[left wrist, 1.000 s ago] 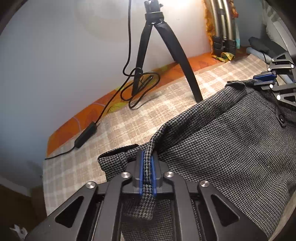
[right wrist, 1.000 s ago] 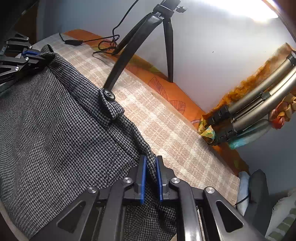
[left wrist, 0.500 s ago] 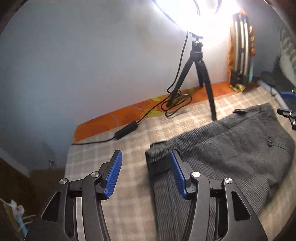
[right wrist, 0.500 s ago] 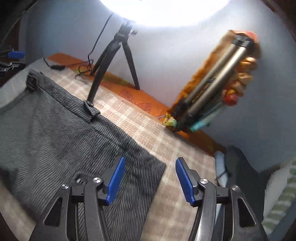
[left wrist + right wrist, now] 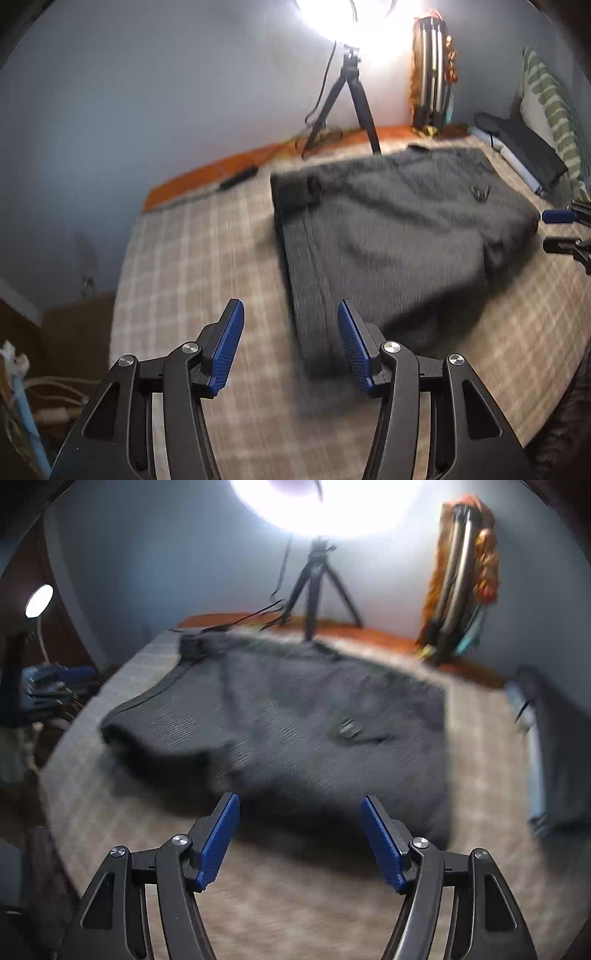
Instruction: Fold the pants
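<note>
I see the grey houndstooth pants (image 5: 388, 236) lying folded into a rough rectangle on the beige checked bedspread (image 5: 192, 266), filling the centre and right of the left wrist view and the middle of the right wrist view (image 5: 295, 716). A button (image 5: 349, 726) shows on the top layer, right of centre. Both views are motion-blurred, so I cannot read the fabric edges finely.

My left gripper (image 5: 291, 345) sits at the bottom of its frame with its 2 blue pads spread wide, holding nothing, above the pants' near edge. My right gripper (image 5: 300, 840) is likewise spread apart and empty, just short of the cloth.

Beyond the pants, a black tripod (image 5: 314, 587) stands at the top centre under a bright ring light (image 5: 325, 502), with a bundle of folded metal poles (image 5: 461, 576) leaning on the wall at upper right.
</note>
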